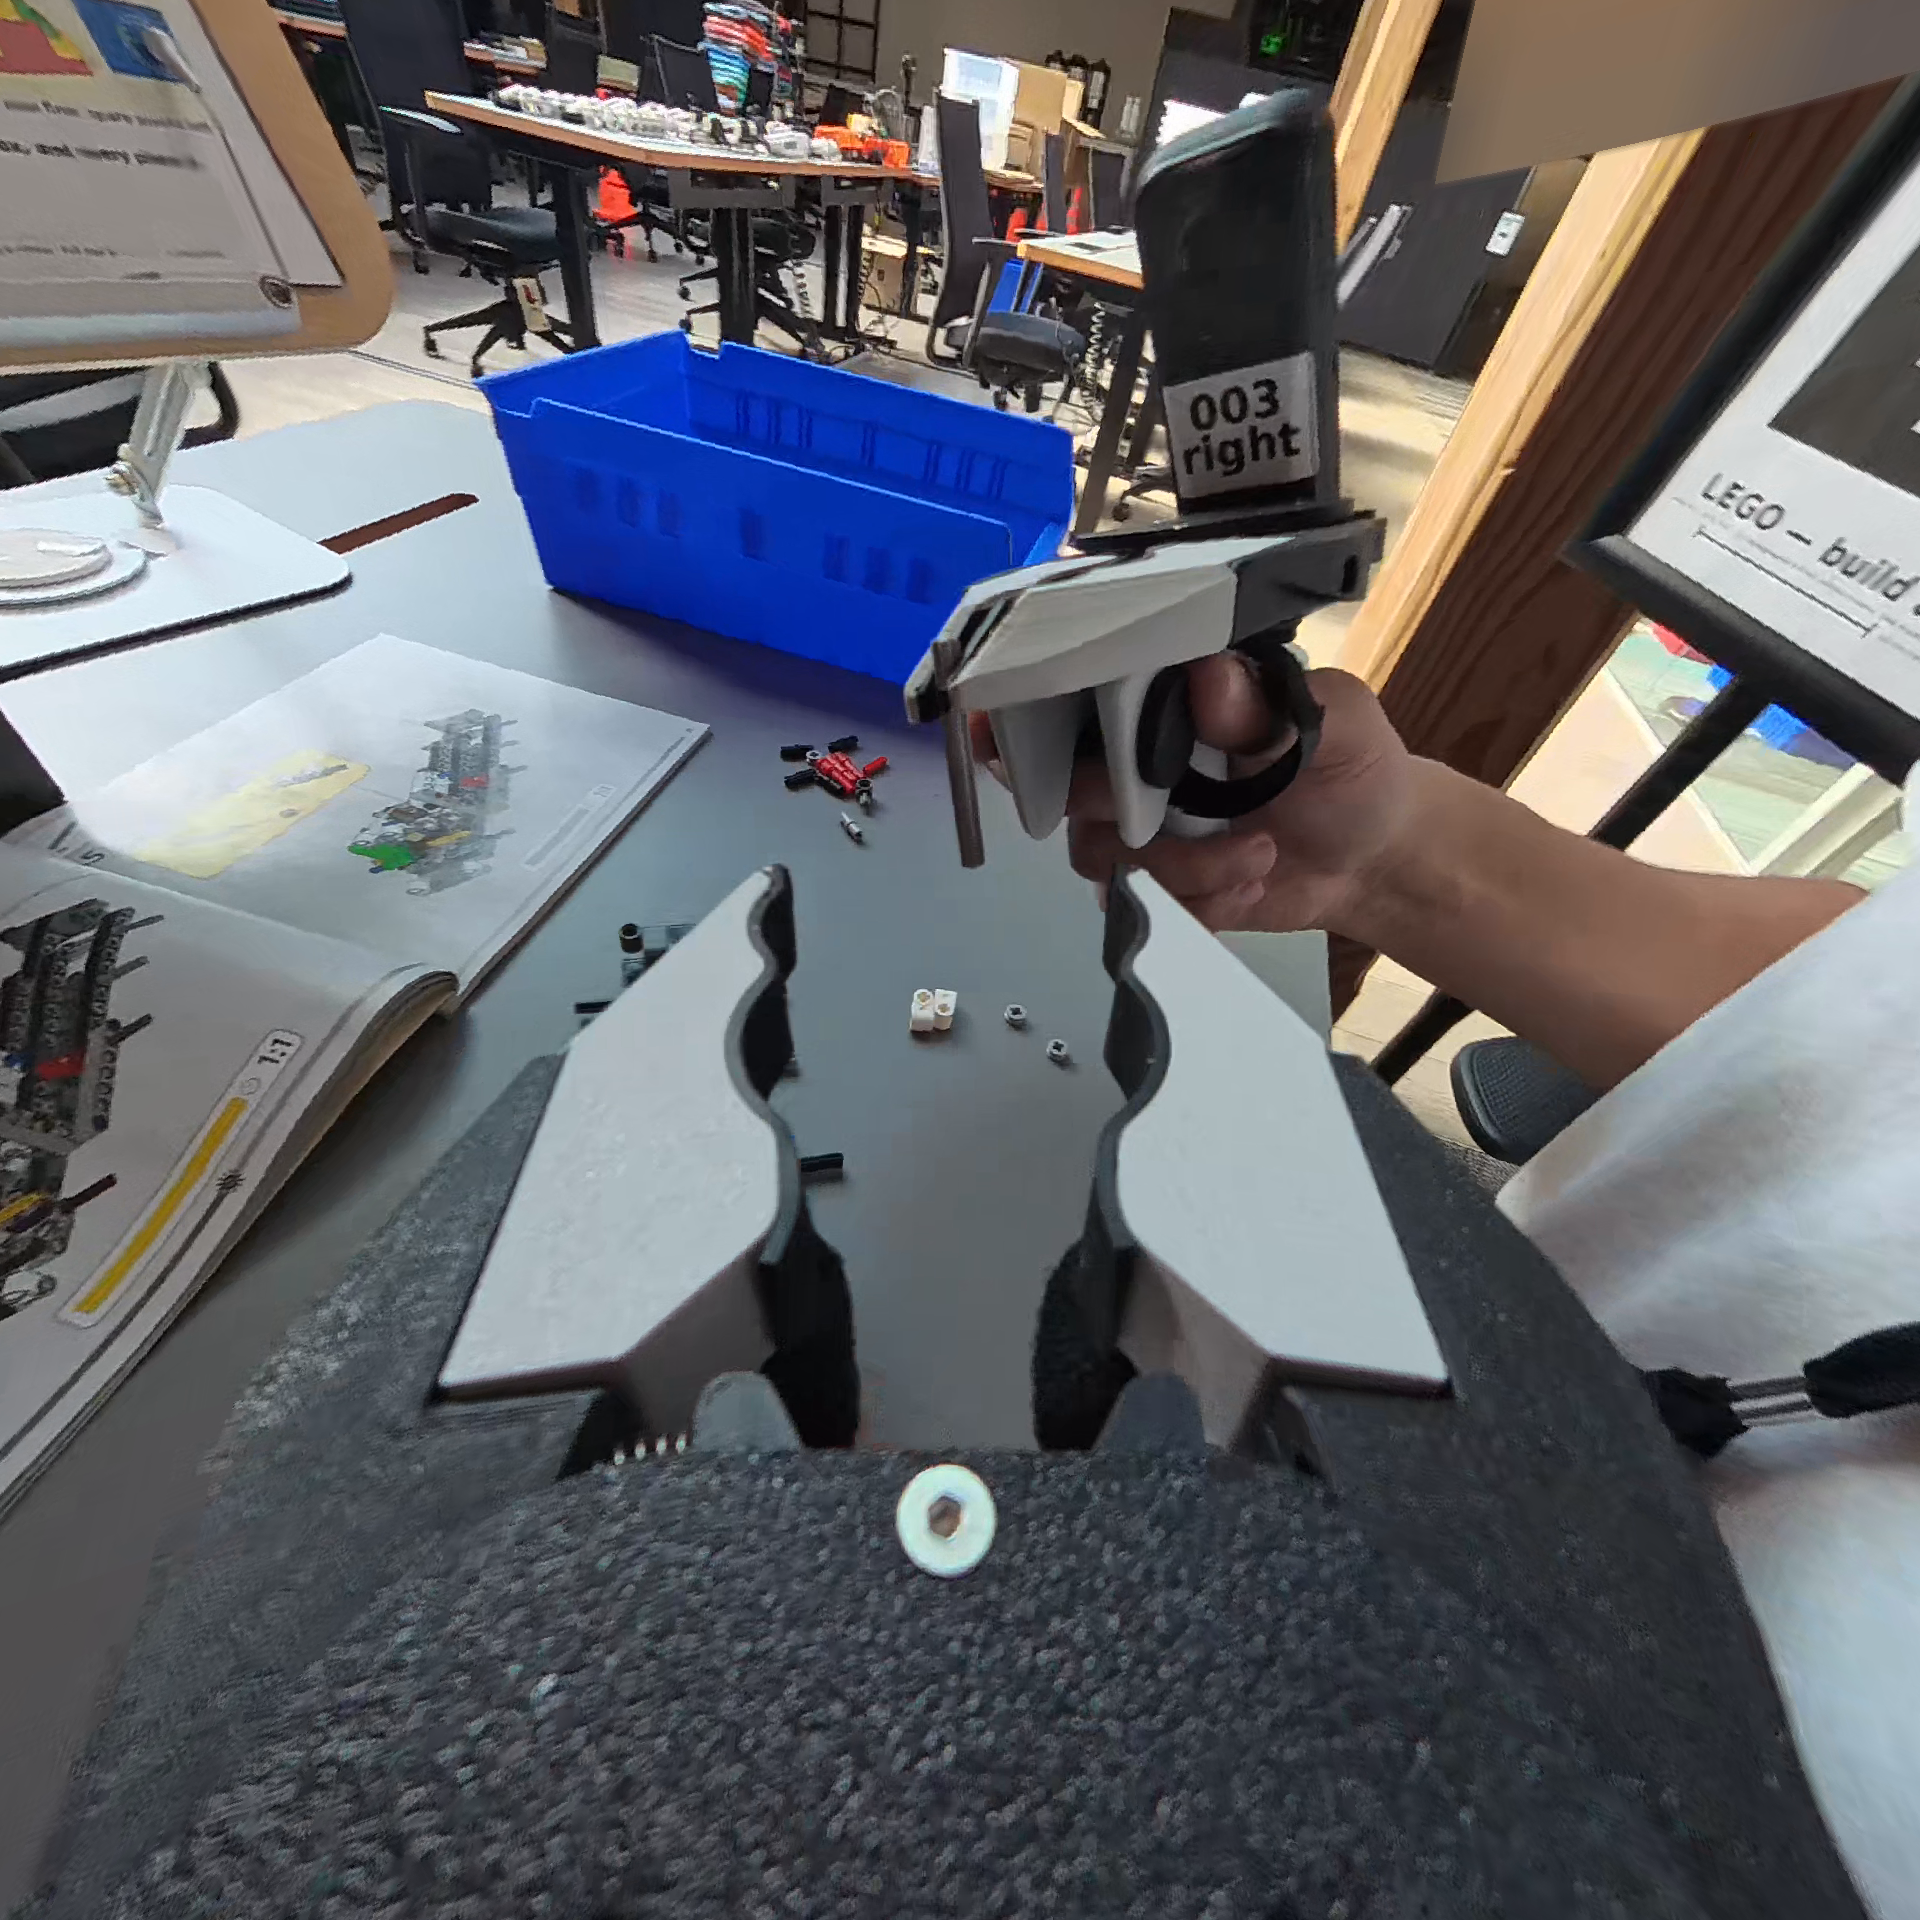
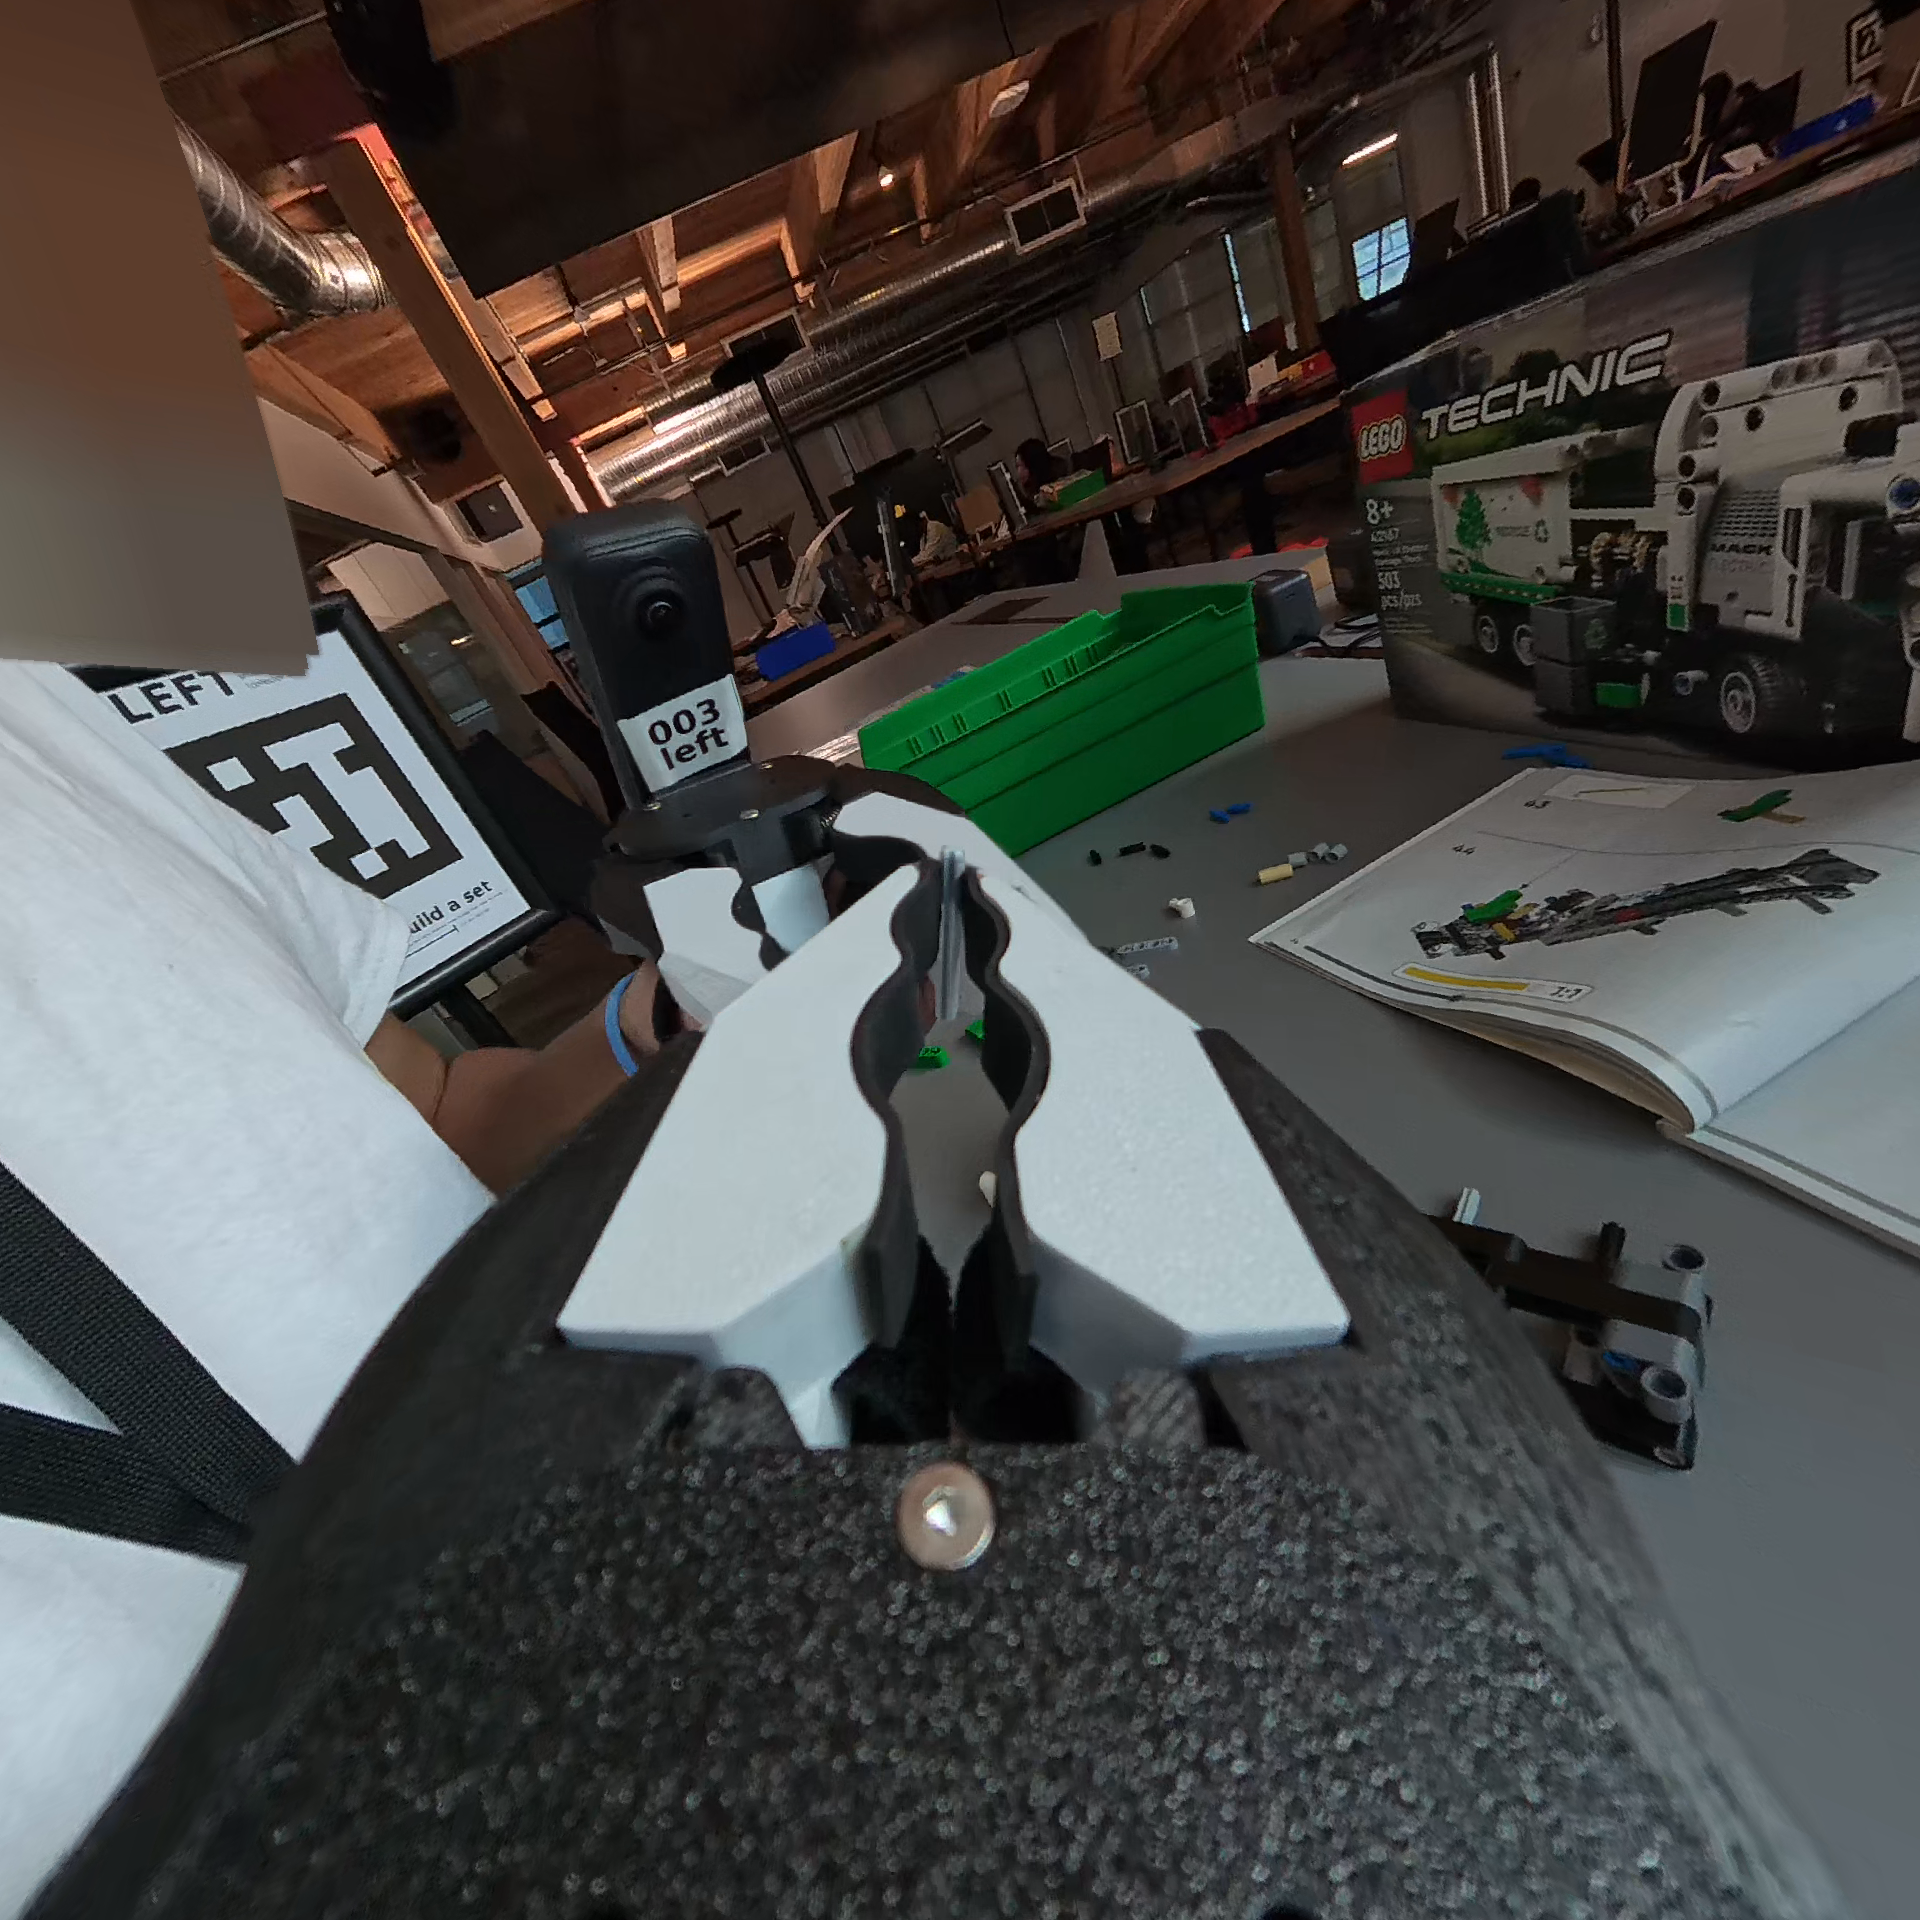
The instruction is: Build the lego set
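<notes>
My right gripper (image 2: pixel 951 878) is shut on a thin grey axle (image 2: pixel 950 945) that stands upright between its fingertips. In the left wrist view the same gripper (image 1: pixel 940 681) is held above the dark table, with the axle (image 1: pixel 968 774) hanging down from it. My left gripper (image 1: pixel 945 894) is open and empty, just below and in front of the axle. Between its fingers on the table lie a white connector (image 1: pixel 932 1010) and two small grey bushes (image 1: pixel 1016 1016). A black and grey partial assembly (image 2: pixel 1621 1320) lies to the right of my right gripper.
A blue bin (image 1: pixel 779 520) stands at the back, with red and black pins (image 1: pixel 836 771) in front of it. The open instruction booklet (image 1: pixel 312 831) lies on the left. A green bin (image 2: pixel 1070 707), the set's box (image 2: pixel 1662 540) and scattered small pieces (image 2: pixel 1288 862) are on the table. My left and right fingertips are right by each other.
</notes>
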`<state>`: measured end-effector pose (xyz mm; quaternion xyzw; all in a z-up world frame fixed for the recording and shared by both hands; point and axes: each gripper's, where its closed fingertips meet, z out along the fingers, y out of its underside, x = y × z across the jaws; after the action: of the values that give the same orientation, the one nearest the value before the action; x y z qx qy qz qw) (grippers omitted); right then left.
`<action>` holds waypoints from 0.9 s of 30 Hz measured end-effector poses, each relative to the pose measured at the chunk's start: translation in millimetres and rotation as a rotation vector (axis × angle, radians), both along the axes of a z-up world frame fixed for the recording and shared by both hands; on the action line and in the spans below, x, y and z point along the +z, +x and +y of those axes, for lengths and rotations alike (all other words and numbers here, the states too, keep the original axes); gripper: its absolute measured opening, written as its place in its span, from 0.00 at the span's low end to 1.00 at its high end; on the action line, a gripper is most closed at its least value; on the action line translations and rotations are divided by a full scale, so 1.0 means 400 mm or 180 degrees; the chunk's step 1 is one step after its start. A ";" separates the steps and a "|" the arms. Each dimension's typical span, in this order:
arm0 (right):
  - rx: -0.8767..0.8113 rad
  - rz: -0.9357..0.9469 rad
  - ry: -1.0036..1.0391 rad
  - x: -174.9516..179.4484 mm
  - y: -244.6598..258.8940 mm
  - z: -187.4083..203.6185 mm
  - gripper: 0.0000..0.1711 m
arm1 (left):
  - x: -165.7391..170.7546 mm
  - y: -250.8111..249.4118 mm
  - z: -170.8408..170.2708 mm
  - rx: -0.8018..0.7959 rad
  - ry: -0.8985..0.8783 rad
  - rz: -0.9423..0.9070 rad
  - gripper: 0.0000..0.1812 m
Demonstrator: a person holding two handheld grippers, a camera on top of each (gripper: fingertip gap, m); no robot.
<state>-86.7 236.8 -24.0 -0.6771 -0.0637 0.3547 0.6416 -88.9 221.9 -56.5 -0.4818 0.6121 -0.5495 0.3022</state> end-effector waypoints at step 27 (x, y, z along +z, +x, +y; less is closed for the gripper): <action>-0.1024 -0.0477 0.0259 0.065 -0.010 0.003 0.02 | -0.008 0.006 0.042 -0.0251 0.0922 -0.0264 0.16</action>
<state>-90.6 238.2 2.1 -0.6766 -0.0165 0.1932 0.7104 -86.4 238.8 -59.6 -0.3857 0.6904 -0.4863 0.3717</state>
